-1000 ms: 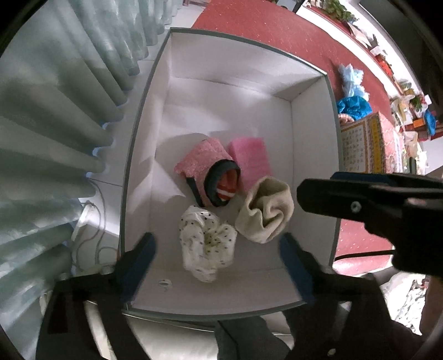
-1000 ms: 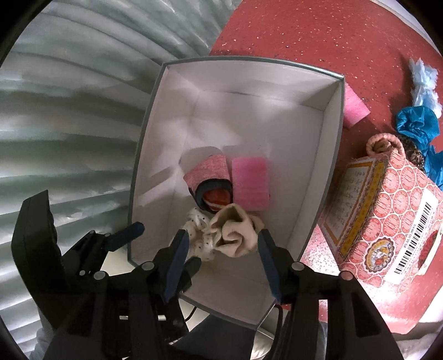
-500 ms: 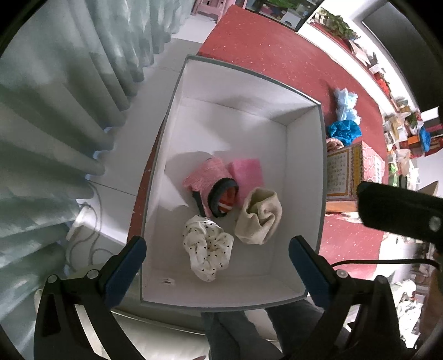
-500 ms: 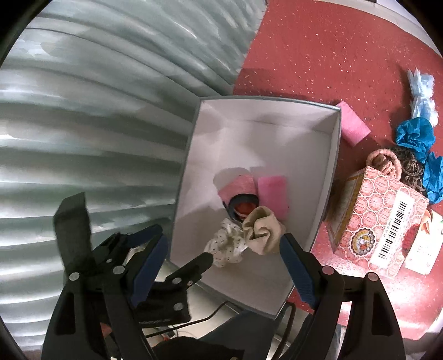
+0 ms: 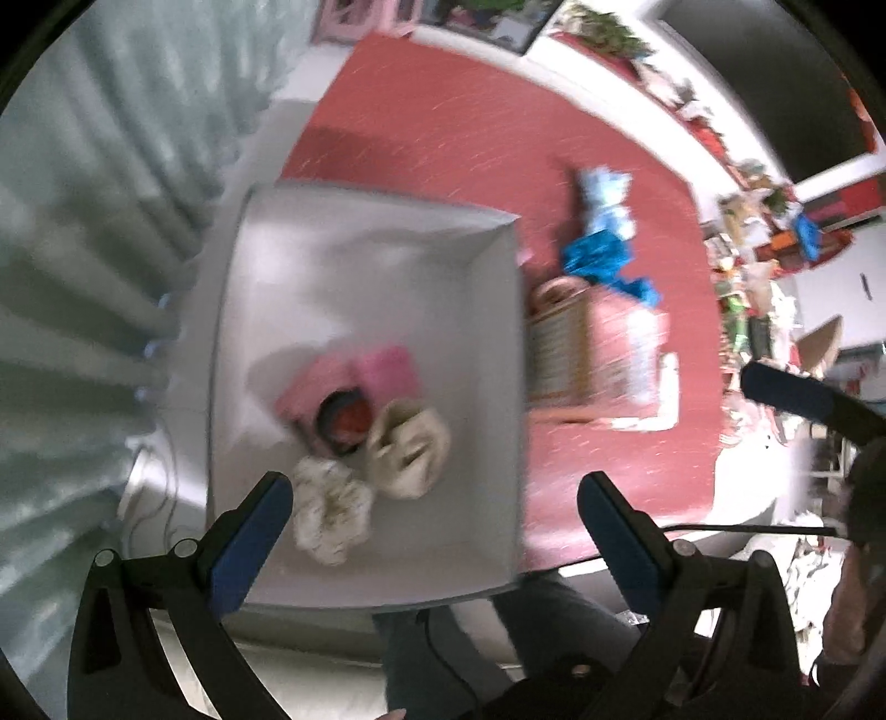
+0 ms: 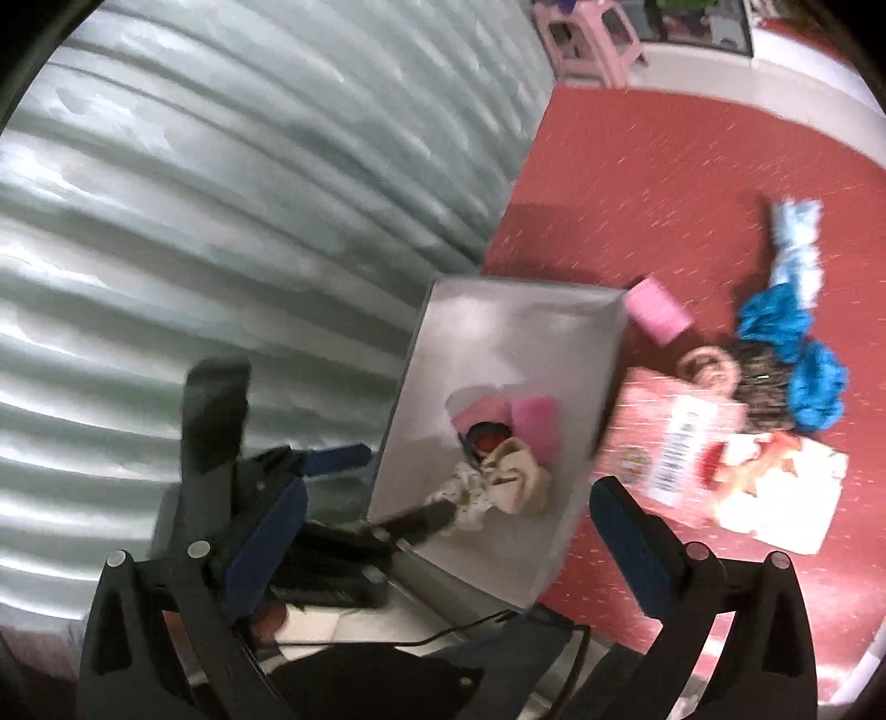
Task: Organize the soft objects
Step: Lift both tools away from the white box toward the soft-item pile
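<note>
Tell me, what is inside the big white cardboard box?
Four soft things: a beige rolled sock, a white dotted cloth, a pink foam sponge and a pink pouch. Anything beneath them stays hidden.

- A lived-in home room: red carpet (image 6: 692, 183) across the upper right.
- Pale pleated curtain (image 6: 221, 183) fills the left.
- Pink stool (image 6: 587, 39) at top; cluttered shelf (image 5: 769, 221) at right.

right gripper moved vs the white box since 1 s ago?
Yes. The right gripper has pulled up and back from the white box: the box looks smaller and farther, and the beige sock no longer sits between its fingers, whose jaws are opening.
</note>
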A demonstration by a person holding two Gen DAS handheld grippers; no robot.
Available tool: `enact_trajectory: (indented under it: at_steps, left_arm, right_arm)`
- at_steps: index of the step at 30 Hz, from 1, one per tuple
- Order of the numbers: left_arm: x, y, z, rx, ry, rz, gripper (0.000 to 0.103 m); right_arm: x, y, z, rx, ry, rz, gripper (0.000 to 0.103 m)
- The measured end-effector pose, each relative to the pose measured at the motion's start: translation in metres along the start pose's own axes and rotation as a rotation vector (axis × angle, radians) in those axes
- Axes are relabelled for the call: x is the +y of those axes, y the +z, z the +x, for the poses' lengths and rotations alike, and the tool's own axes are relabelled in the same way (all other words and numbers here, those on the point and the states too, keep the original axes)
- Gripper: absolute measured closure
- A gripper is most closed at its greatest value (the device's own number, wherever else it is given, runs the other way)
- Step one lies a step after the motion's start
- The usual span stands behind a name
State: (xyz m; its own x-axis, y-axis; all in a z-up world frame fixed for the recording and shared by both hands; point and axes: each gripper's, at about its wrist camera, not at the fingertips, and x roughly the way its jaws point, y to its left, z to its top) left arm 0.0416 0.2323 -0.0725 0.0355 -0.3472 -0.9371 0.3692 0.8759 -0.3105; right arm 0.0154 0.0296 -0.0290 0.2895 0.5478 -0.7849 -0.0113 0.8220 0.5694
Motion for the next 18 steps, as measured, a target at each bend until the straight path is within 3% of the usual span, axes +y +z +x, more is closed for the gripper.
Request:
enact_trajectory:
  at_steps: [4, 10, 15, 18]
  left_arm:
    - [-0.041, 0.022, -0.018, -0.042, -0.025, 0.088, 0.0]
    - [-0.116, 0.067, -0.022, -0.05, -0.096, 0.17, 0.0]
    - [-0.173, 0.106, -0.002, -0.019, -0.144, 0.148, 0.0]
    - [-0.204, 0.131, 0.024, 0.0, -0.104, 0.13, 0.0]
  right_arm:
    - [-0.041, -0.01, -0.046, -0.073, -0.057, 0.062, 0.0]
    - [-0.138, -0.022, -0.091, -0.18, -0.112, 0.31, 0.0]
    - [-0.202, -0.02, -0.099, -0.191, -0.194, 0.412, 0.0]
    - [-0.239, -0.019, -0.097, -0.179, -0.227, 0.451, 0.0]
